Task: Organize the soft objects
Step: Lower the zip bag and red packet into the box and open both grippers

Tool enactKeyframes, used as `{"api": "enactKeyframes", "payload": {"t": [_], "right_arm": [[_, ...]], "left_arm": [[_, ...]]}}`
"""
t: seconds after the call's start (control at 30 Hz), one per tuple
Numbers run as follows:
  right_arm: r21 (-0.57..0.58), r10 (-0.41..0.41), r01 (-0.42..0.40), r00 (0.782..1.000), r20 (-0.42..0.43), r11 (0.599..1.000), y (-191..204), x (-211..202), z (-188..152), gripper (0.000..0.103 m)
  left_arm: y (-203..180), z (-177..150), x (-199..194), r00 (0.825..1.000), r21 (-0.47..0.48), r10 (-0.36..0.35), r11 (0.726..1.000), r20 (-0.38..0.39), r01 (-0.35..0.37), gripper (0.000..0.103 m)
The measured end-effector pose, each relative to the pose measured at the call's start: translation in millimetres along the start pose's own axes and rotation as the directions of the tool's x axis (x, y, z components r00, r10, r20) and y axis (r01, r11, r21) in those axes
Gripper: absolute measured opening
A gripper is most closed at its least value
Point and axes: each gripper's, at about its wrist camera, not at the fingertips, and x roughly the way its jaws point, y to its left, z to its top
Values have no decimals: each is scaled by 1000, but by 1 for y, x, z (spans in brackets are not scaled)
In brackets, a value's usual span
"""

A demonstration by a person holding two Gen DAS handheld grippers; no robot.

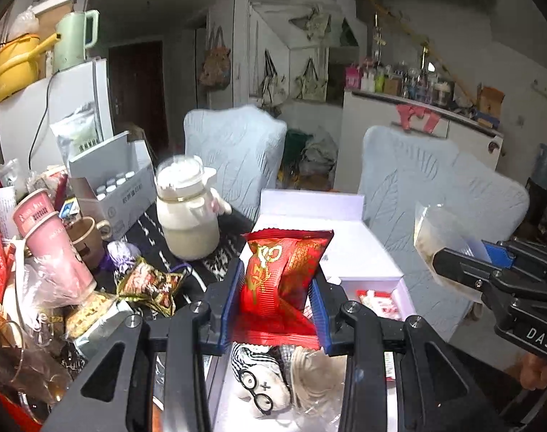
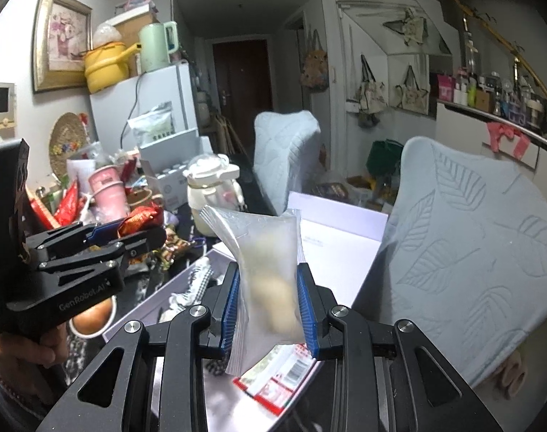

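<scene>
Left gripper [image 1: 279,289]: jaws clenched on a red snack packet [image 1: 284,280], which stands upright between the blue pads, lifted above the white box [image 1: 367,255].
Right gripper [image 2: 270,298]: jaws clenched on a clear zip bag [image 2: 266,273] with pale, rounded contents; the bag is blurred, so the contents cannot be made out further. It is held upright over the box.
White box: open, with its lid standing up at the far side; it sits on the dark patterned table [image 1: 158,241], just in front of two chairs in pale blue covers [image 1: 435,194].
Box contents: a plush toy with black round glasses [image 1: 262,388] and a striped cap lies directly under the left gripper, touching a pale crinkled wrapper [image 1: 316,381]; a red-and-white packet [image 1: 378,302] lies toward the right wall.
Table, left side: a cream lidded jug [image 1: 187,216] stands near the box, with pink paper cups [image 1: 54,241], a gold-and-red foil packet [image 1: 151,284] and a cardboard carton of small bottles [image 1: 115,180] crowded beyond it.
Background: a white fridge [image 2: 151,97] carrying a yellow pot [image 2: 104,64] and a green kettle [image 2: 158,46].
</scene>
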Motion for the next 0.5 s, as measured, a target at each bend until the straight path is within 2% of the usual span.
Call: {"api": "enactKeyframes", "payload": {"t": [0.17,0.33,0.5], "right_arm": [[-3,3,-3,999,-50,1000,0,27,-7,30],[-49,-64,60,994,-88,997,5,48,-20,30],[-46,-85,81,990,-110,996,2,61,-28,30]], "left_arm": [[-2,-10,23,998,18,9,1000,-58,-8,35],[-4,-22,47,992,30,11,1000,-123,-7,35],[-7,-29,59,986,45,30,999,-164,-23,35]]}}
